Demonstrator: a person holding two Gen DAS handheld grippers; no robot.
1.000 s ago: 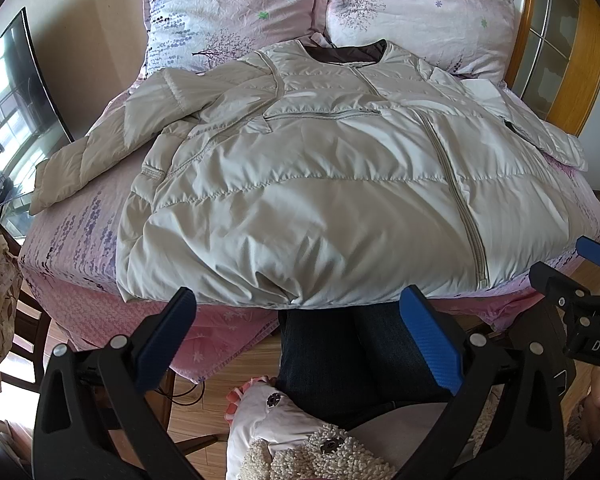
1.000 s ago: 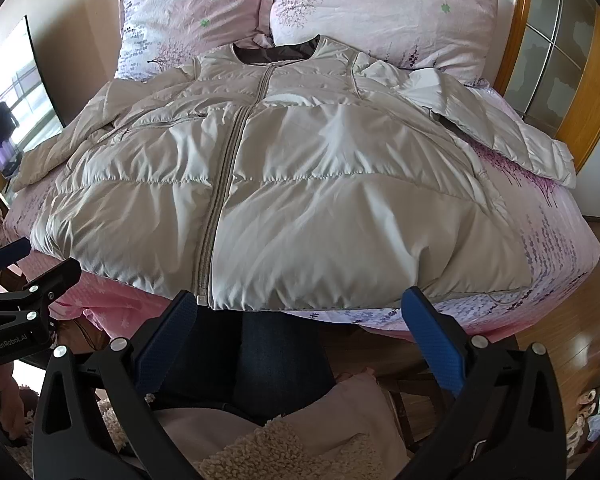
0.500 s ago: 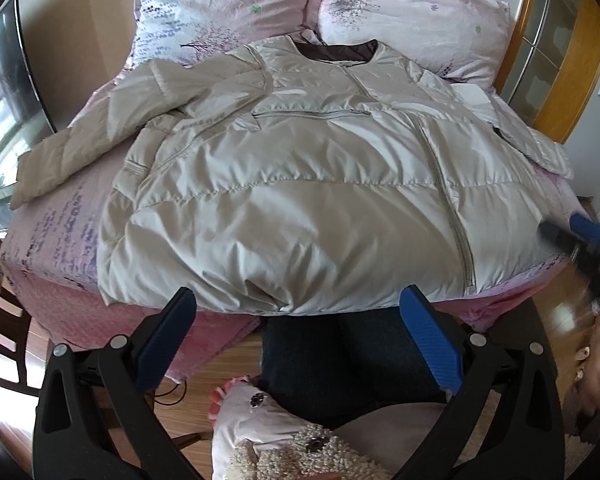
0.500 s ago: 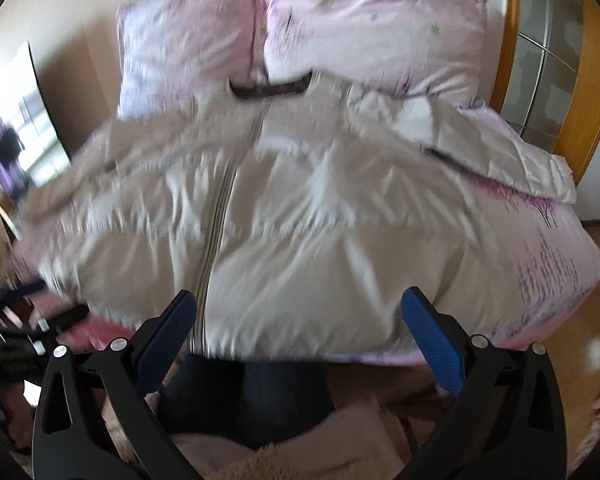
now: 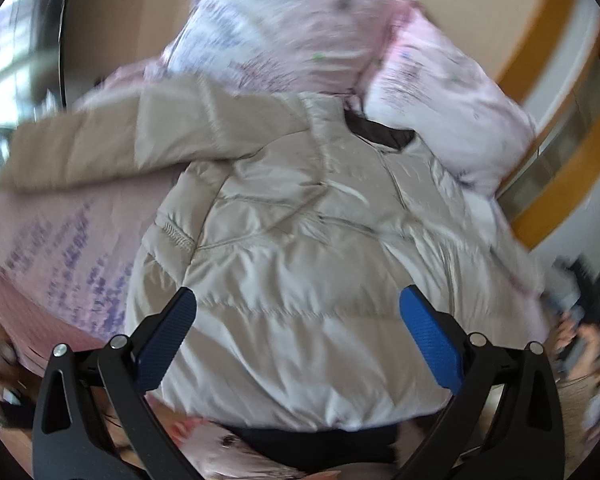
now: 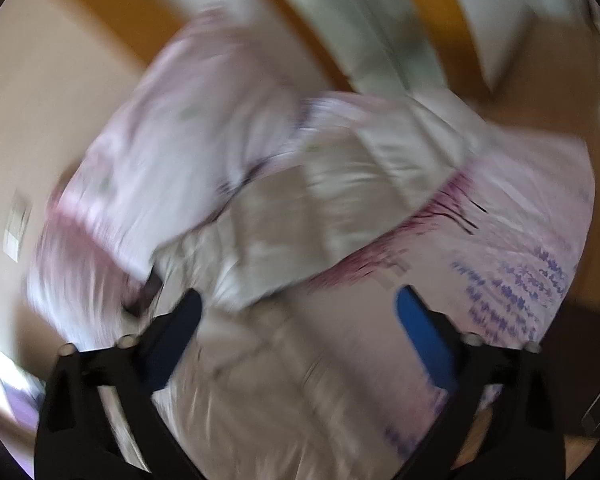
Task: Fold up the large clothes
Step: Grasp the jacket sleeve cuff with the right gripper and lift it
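Note:
A large beige padded jacket (image 5: pixel 300 248) lies spread on the pink bed, collar toward the pillows. One sleeve (image 5: pixel 112 148) stretches to the left. My left gripper (image 5: pixel 298 304) hovers open over the jacket's lower half with nothing between its blue pads. In the blurred right wrist view the jacket (image 6: pixel 284 216) fills the middle, with its other sleeve (image 6: pixel 392 152) running to the upper right. My right gripper (image 6: pixel 298 304) hangs over the jacket near its shoulder; its jaws are closing but still wide apart, and nothing is pinched between them.
Two pink floral pillows (image 5: pixel 300 28) lie at the head of the bed. The pink bedsheet (image 5: pixel 60 248) shows left of the jacket. A wooden-framed door (image 5: pixel 560 152) stands at the right. A hand with the other gripper (image 5: pixel 584 320) shows at the right edge.
Both grippers have swung forward over the bed and rolled, so both views are tilted and blurred. The jacket lies as before. The right view has shifted toward the pillows and the right sleeve.

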